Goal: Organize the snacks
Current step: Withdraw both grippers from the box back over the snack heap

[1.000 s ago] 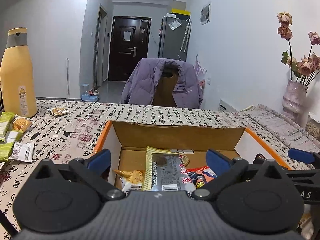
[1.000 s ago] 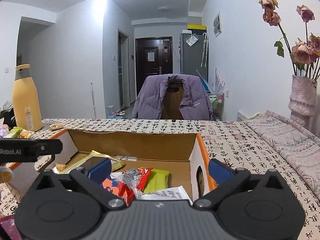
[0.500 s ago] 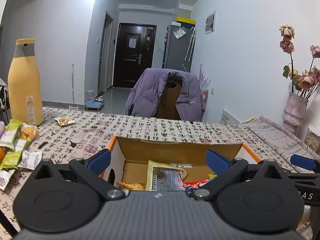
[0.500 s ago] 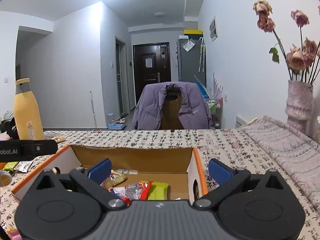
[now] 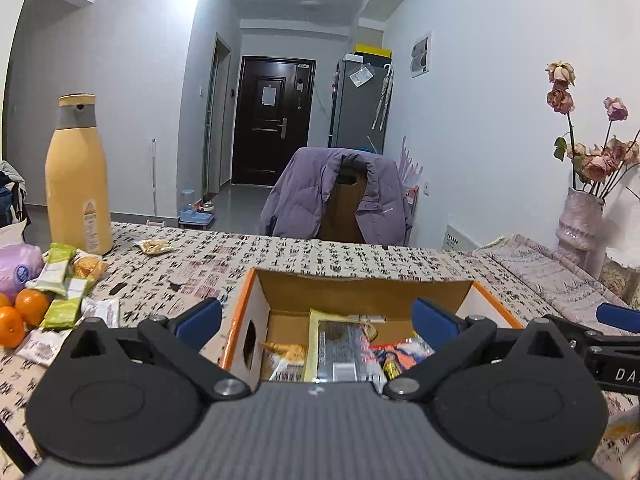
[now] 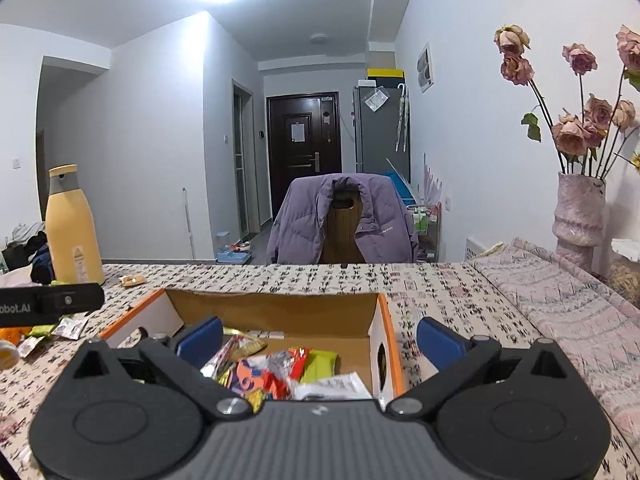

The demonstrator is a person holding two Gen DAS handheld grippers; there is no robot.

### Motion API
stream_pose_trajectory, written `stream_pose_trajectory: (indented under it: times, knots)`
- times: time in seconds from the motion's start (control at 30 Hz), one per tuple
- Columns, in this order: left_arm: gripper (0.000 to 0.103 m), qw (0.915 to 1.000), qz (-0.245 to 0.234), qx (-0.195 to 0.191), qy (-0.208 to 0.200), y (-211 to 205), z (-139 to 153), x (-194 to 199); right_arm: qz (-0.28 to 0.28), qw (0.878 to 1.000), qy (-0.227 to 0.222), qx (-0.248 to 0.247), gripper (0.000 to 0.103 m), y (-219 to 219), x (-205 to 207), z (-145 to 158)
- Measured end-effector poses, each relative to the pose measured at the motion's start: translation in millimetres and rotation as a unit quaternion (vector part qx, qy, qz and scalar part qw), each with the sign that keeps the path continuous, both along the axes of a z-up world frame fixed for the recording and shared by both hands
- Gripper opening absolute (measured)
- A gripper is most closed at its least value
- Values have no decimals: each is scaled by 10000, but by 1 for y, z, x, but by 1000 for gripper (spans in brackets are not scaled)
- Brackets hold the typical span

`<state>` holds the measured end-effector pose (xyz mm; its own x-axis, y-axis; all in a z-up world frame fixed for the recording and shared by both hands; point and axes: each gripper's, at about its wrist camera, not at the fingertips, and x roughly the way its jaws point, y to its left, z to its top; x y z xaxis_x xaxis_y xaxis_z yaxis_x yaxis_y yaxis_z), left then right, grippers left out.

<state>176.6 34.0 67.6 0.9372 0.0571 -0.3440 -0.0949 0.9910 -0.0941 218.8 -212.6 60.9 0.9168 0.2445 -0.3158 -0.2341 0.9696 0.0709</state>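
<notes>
Both hand-held grippers, left (image 5: pixel 316 316) and right (image 6: pixel 318 334), hover wide open and empty above the box (image 5: pixel 362 290), apparently ready for packets (image 5: pixel 60 294) on the bench (image 5: pixel 320 254).

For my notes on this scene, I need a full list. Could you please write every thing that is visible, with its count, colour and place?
cardboard box: 1, brown with orange rim, open, table centre
snack packets in box: several, red, yellow, green, silver
loose snack packets: several, green and white, table left
single snack packet: 1, yellowish, beside bottle
oranges: at least 2, orange, far left
bottle: 1, yellow with grey neck, table left
tablecloth: 1, cream with black script
vase: 1, pink, holds dried roses, right
jacket: 1, purple, over chair
door: 1, dark, hallway end
fridge: 1, grey, by door
left gripper: open, empty
right gripper: open, empty
</notes>
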Motion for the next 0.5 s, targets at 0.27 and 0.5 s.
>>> stream_pose_trajectory:
  times: [0.27, 0.5]
  knots:
    - [103, 9999, -25, 41, 89, 0, -9, -36, 30, 9998, 174, -45, 103, -6, -34, -11]
    - [103, 9997, -51, 24, 257, 1, -26, -61, 69, 9992, 375, -138, 103, -10, -58, -26]
